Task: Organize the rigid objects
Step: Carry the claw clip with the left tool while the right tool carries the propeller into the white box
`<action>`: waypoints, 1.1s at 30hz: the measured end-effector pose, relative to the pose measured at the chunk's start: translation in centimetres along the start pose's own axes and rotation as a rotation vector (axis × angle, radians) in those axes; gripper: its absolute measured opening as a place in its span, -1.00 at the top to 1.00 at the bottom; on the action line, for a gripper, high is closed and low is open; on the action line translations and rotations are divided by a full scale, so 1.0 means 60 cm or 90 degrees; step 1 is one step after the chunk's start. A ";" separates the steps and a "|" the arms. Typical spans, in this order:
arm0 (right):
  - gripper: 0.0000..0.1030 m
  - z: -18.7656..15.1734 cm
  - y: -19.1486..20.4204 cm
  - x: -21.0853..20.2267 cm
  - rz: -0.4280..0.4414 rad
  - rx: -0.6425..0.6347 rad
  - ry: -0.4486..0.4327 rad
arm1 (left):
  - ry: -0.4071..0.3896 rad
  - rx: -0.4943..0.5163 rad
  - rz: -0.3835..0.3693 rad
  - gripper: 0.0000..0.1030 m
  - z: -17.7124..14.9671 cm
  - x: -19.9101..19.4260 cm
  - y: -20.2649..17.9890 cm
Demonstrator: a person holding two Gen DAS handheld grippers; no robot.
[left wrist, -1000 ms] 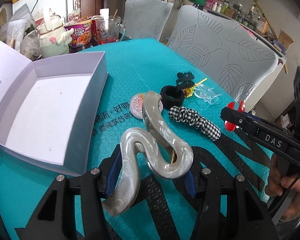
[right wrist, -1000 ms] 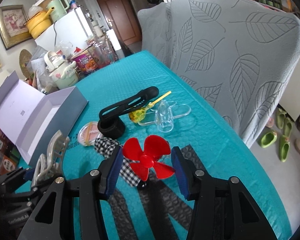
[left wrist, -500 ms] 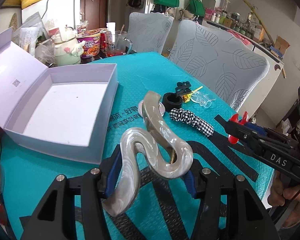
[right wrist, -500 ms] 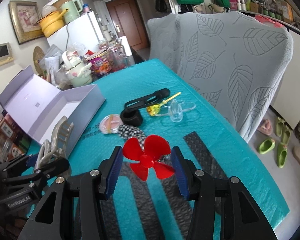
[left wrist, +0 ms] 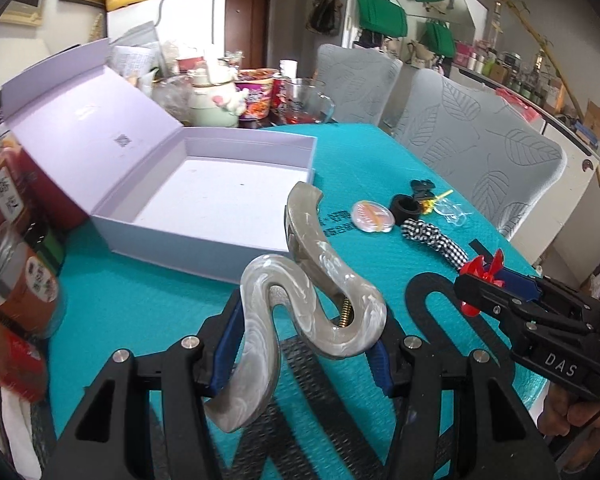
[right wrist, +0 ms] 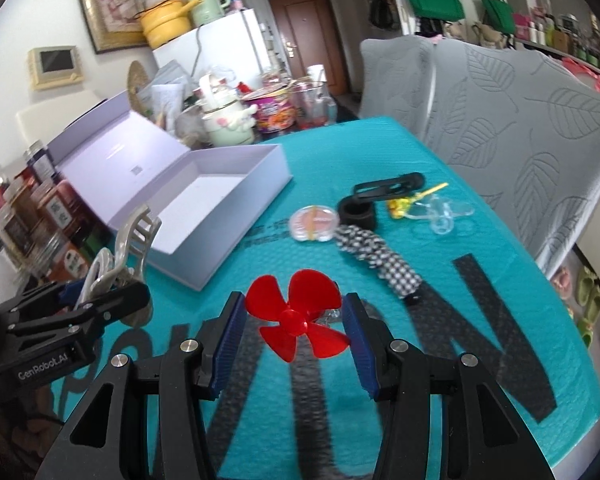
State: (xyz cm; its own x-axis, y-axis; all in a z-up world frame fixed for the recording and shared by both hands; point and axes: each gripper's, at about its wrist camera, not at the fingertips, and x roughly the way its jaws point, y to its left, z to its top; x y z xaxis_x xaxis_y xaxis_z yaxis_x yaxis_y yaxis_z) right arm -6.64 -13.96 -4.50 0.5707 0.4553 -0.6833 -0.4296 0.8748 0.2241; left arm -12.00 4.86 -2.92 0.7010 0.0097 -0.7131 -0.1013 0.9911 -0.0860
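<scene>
Pearly grey wavy plastic hair claw (left wrist: 307, 308) pinched in left gripper (left wrist: 303, 344), held above teal mat. Red plastic propeller (right wrist: 296, 316) pinched in right gripper (right wrist: 296, 340). Open lilac cardboard box (left wrist: 204, 240) empty; nothing stowed yet. Black ring (right wrist: 357, 214), round pink compact (right wrist: 313, 222), clear clip (right wrist: 443, 216) left on mat.

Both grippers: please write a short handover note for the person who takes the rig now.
Left gripper: shut on the hair claw, held above the table.
Right gripper: shut on the red propeller, also lifted.
Box: open, nothing inside yet.
On the table: round tin, black clip, checked scrunchie, clear piece, yellow piece.
Done: two items picked up.
Left: probably put both in the box, then judge which others belong there.
</scene>
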 end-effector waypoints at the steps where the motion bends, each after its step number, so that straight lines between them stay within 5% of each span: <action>1: 0.05 -0.001 0.008 0.000 0.006 -0.005 0.002 | -0.004 -0.004 0.004 -0.05 -0.002 -0.005 0.005; 18: 0.05 -0.014 0.114 0.005 0.064 -0.066 0.014 | -0.046 -0.036 0.034 -0.05 0.002 -0.054 0.081; 33: 0.05 0.059 0.161 0.032 0.081 -0.113 0.009 | -0.071 -0.036 0.015 -0.05 0.076 -0.040 0.117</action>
State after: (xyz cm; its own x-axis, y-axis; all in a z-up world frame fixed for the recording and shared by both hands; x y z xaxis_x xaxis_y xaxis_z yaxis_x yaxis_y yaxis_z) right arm -7.22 -4.03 -1.21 0.4952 0.5567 -0.6669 -0.6149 0.7670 0.1836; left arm -11.17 12.37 1.35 0.7722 0.0514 -0.6333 -0.1570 0.9813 -0.1117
